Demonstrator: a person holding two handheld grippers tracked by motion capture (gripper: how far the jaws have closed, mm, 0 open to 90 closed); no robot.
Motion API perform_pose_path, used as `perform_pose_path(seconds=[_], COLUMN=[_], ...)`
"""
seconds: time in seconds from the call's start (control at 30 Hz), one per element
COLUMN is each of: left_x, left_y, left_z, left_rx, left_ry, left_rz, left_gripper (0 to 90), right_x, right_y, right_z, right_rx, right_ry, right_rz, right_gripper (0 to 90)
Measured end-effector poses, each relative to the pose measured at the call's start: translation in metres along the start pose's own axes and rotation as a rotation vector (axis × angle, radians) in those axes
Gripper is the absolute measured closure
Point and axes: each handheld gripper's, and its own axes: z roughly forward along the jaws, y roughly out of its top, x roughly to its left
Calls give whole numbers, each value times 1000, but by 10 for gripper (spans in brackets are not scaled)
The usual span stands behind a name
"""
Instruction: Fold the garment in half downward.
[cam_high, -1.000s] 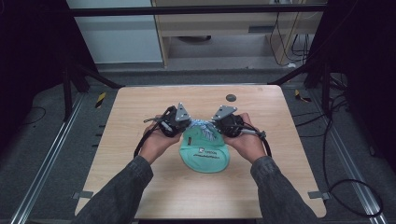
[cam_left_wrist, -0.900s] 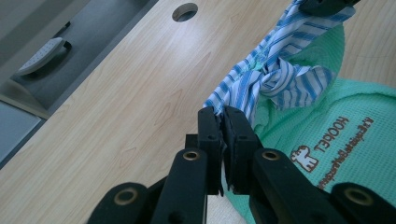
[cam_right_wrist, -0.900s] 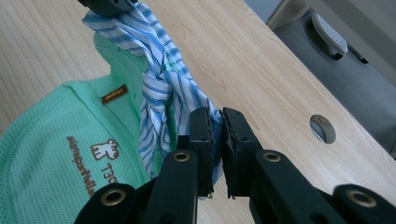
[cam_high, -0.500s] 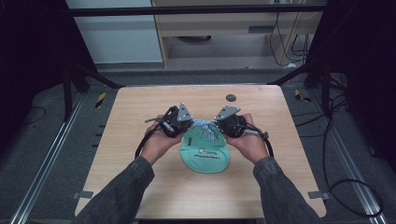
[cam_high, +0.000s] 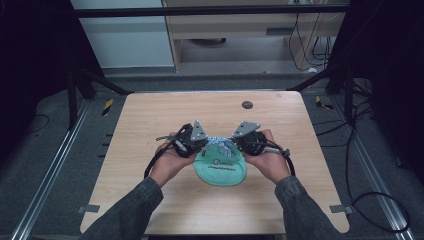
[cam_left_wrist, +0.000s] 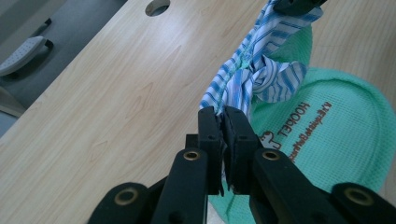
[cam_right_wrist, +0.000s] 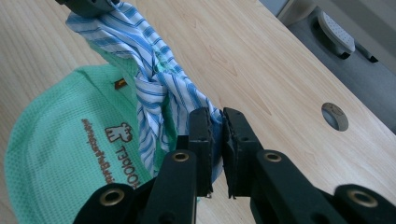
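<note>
High view: green mesh pouch (cam_high: 220, 168) lies mid-counter (cam_high: 150, 120), between both hands. Left gripper (cam_left_wrist: 224, 122) jaws clamped on one end of blue-striped cloth tie (cam_left_wrist: 254, 70); right gripper (cam_right_wrist: 215, 122) jaws clamped on other end. Knot sits at pouch mouth. Step looks like knot tightening; next move calls for even outward pull. Brown print on pouch appears mirrored, reads roughly "HOOPET".

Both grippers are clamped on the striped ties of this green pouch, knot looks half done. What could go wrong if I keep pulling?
The left gripper and right gripper pinch only the tips of the blue-and-white striped cloth ties, so one may slip free. Pulling could also jam the knot or drag the green mesh fabric pouch across the light wooden table.
</note>
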Motion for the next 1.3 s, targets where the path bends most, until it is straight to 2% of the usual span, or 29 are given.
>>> perform_pose_path(seconds=[0.23,0.83,1.1,1.3], left_x=[-4,-17,-28,-30], left_y=[-10,-28,-38,-42], left_z=[-3,-2,-1,-2], left_rx=[2,2,10,11], left_ry=[-15,-47,-66,-73], left_rz=[-5,-20,-5,-6], left_gripper=[867,866,865,865], right_x=[11,25,36,42], right_y=[-6,-16,-25,-30], right_z=[-3,-4,-4,-5], right_rx=[-20,-6,-10,-9], right_ry=[17,50,53,60], right_rz=[-5,-27,-35,-43], right_gripper=[825,824,823,823])
